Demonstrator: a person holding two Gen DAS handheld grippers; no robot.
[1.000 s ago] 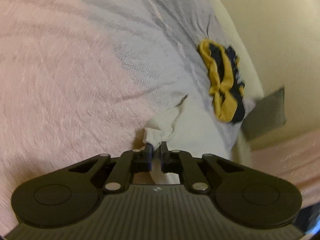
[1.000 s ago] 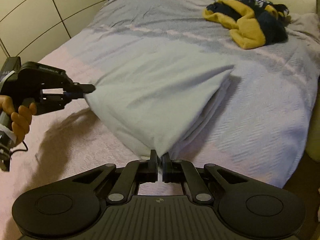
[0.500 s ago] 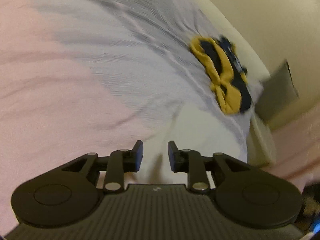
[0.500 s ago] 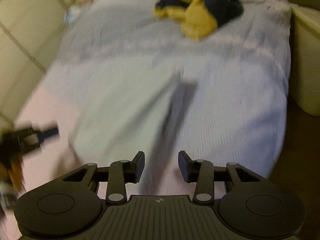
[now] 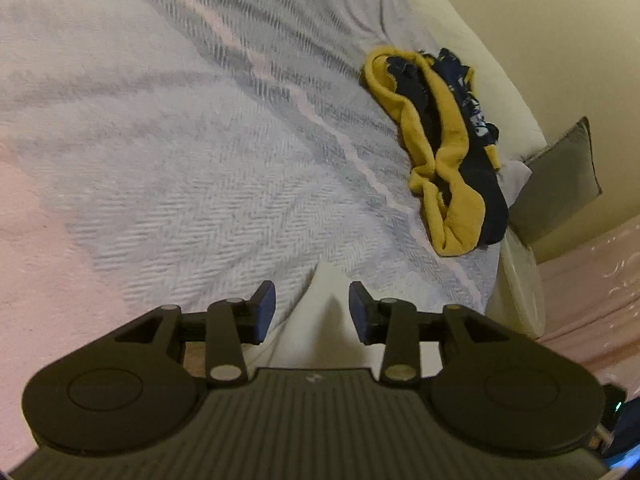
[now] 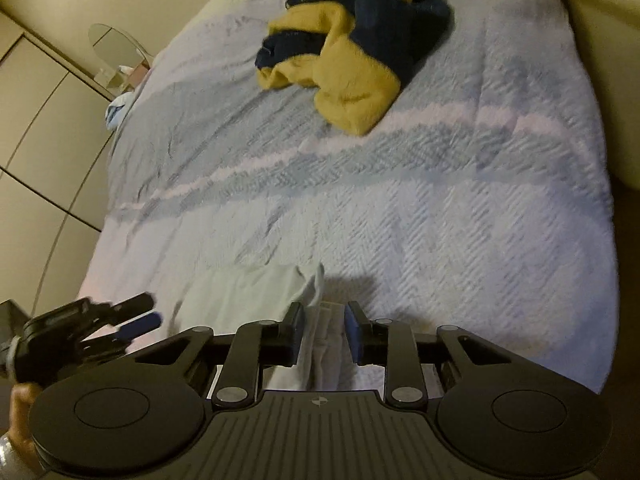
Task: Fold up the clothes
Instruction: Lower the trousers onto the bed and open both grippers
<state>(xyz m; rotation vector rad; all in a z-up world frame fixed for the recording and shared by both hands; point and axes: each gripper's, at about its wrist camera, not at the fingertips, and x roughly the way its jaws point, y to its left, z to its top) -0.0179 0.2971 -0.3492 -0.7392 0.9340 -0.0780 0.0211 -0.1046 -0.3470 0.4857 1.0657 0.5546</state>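
Observation:
A white cloth (image 6: 248, 296) lies folded and flat on the grey and lilac bed blanket (image 6: 440, 220). My right gripper (image 6: 325, 332) straddles its right edge: a raised fold stands between the jaws, which are closing, with a gap still at the right pad. My left gripper (image 5: 312, 308) hovers over the cloth's (image 5: 316, 344) other end with its jaws opening and nothing pressed between them. It also appears in the right wrist view as the left gripper (image 6: 140, 314), held by a hand. A crumpled yellow and navy garment (image 5: 444, 148) (image 6: 352, 60) lies farther up the bed.
A grey cushion (image 5: 560, 184) leans at the bed's far corner beside the cream bed frame (image 6: 600, 40). Wardrobe doors (image 6: 36, 120) run along the left of the bed, with a round mirror (image 6: 116, 46) behind. The blanket's edge (image 6: 604, 320) drops off at the right.
Both grippers, shut on the white cloth's corners a second ago, have let go and opened. The cloth has dropped flat on the bed. The right jaws stand narrower than half a second ago.

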